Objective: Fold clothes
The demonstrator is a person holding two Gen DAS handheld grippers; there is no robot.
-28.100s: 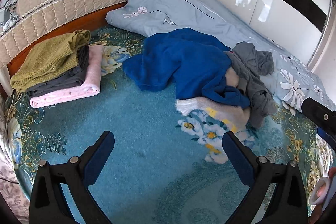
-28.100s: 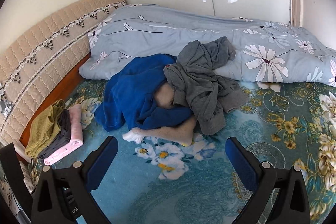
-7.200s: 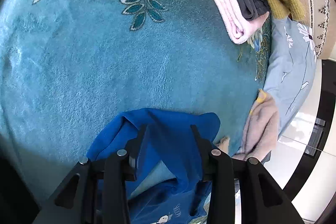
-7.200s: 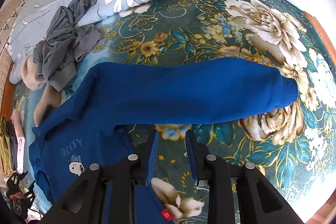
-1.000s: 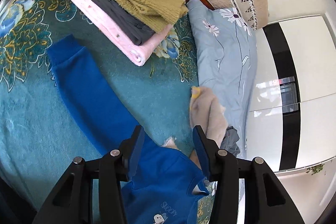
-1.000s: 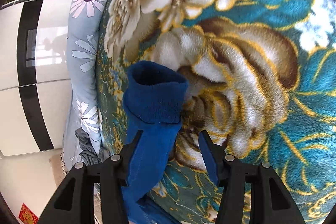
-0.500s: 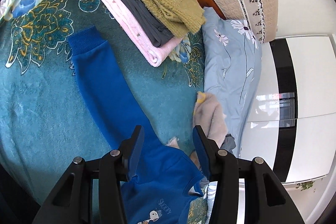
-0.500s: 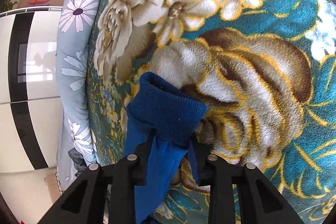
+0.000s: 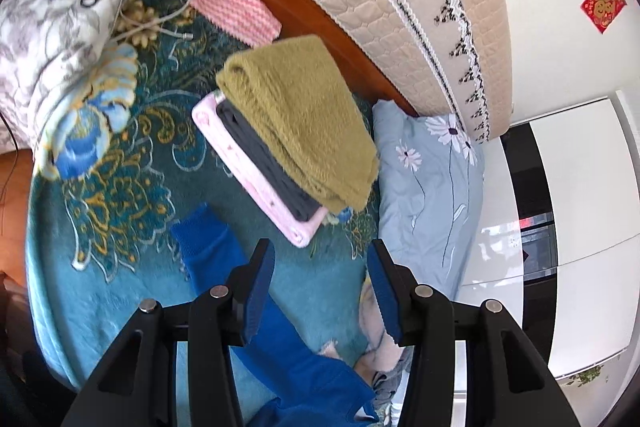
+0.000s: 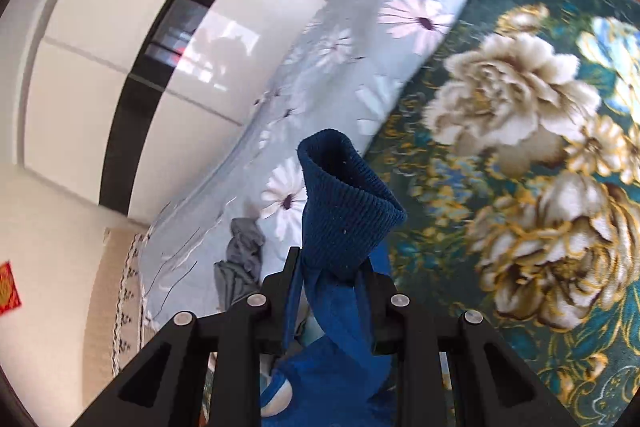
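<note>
right gripper [image 10: 332, 279] jaws now clamped on blue sleeve cuff [image 10: 344, 211], lifted | left gripper [image 9: 320, 287] jaws apart

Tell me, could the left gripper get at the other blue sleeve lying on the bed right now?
Probably yes. The left gripper is open and holds nothing, and the sleeve lies flat on the blanket just beside its left finger, with nothing on top of it. The folded stack sits farther off.
</note>
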